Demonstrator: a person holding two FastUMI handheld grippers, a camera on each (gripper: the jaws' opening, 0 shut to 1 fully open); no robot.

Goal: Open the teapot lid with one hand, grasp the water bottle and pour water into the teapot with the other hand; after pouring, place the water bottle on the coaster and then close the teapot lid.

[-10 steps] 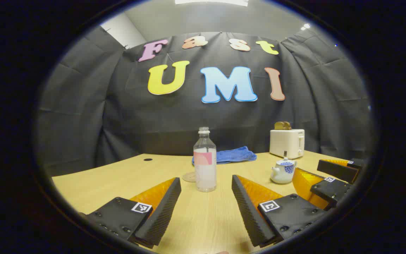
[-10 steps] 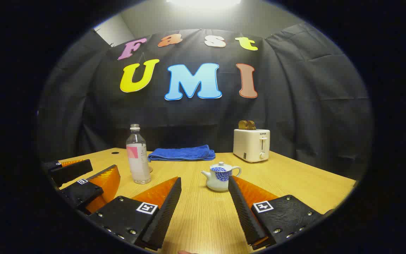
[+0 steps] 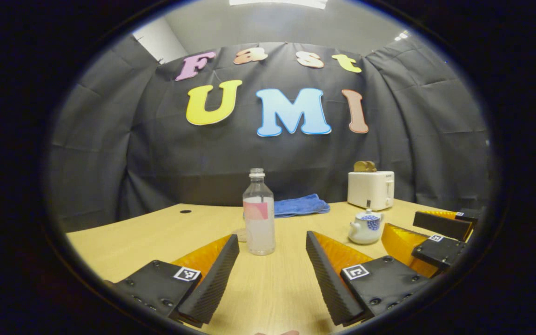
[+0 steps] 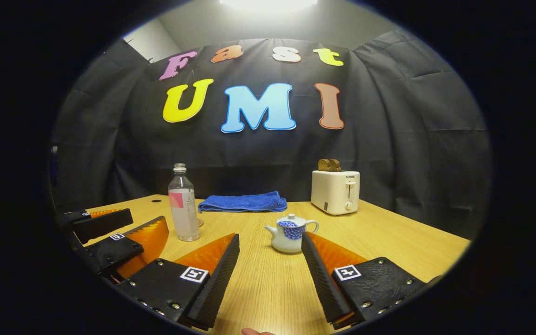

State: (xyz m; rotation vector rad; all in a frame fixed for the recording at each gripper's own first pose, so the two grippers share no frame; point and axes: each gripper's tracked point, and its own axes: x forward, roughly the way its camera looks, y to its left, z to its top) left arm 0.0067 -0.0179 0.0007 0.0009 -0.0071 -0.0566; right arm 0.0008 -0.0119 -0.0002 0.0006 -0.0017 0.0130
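A clear uncapped water bottle [image 3: 259, 213] with a pink label stands upright on the wooden table [image 3: 156, 232], a short way ahead of my open left gripper [image 3: 271, 274]. A round coaster [image 3: 240, 234] peeks out just behind it on its left. The white teapot [image 4: 289, 234] with a blue flower pattern sits with its lid on, straight ahead of my open right gripper [image 4: 268, 274]. The teapot [image 3: 365, 227] stands to the right of the bottle in the left gripper view. The bottle [image 4: 183, 209] is left of the teapot in the right gripper view. Nothing is between either pair of fingers.
A folded blue towel [image 4: 243, 203] lies at the back of the table. A white toaster [image 4: 335, 191] with bread slices stands at the back right. The other gripper [image 3: 435, 237] shows at the right edge, and likewise the other gripper [image 4: 110, 239] at the left edge.
The left gripper view has swung slightly right, so the bottle and teapot sit a bit further left. The right gripper view shifted a little left. Both grippers remain open.
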